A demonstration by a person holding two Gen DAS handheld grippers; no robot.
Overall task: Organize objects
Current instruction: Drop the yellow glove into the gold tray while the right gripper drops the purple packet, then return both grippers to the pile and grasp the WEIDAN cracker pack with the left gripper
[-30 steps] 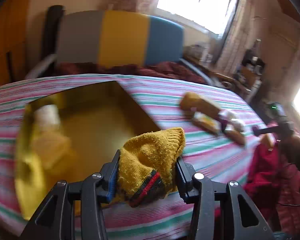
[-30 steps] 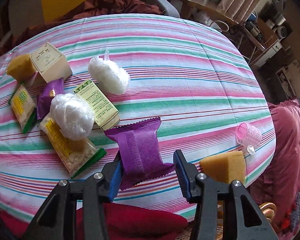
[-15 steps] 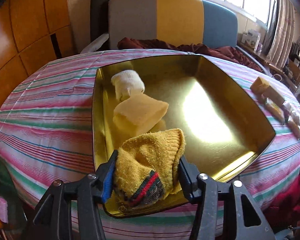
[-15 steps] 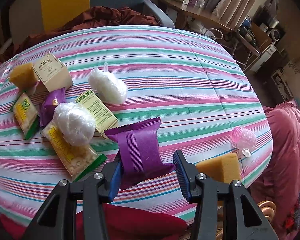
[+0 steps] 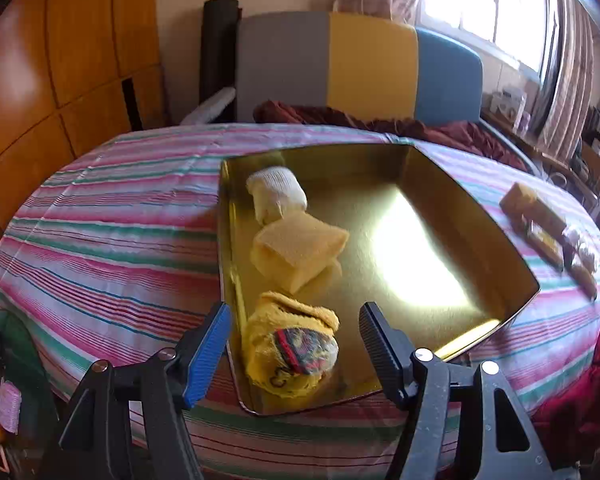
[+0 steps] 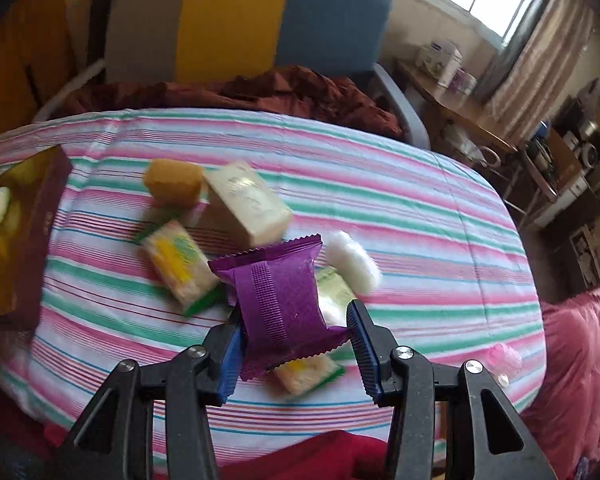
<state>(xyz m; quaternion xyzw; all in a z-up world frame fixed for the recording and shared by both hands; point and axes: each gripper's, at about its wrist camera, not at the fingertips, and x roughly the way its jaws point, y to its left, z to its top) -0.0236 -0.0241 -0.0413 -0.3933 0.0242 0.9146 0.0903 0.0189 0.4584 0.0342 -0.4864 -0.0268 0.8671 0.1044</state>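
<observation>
A gold tin tray (image 5: 464,204) sits on the striped tablecloth. In its near corner lies a rolled yellow sock (image 5: 292,346). My left gripper (image 5: 294,340) hangs over it with its jaws opening, and neither pad touches the sock. Farther back in the tray rest a yellow sponge (image 5: 298,246) and a white sock roll (image 5: 278,194). My right gripper (image 6: 296,336) is shut on a purple snack packet (image 6: 280,300), held in the air above the table. The tray (image 6: 40,216) shows at the left edge of the right wrist view.
Loose items lie on the cloth under the packet: an orange sponge (image 6: 174,182), a beige box (image 6: 248,204), yellow-green snack packs (image 6: 178,266), a white bag (image 6: 352,262) and a pink curler (image 6: 504,356). A striped chair (image 5: 356,68) stands behind the table.
My left gripper swung over the tray, opened and let the yellow sock drop into the near corner. My right gripper lifted the purple packet off the cloth and carried it left.
</observation>
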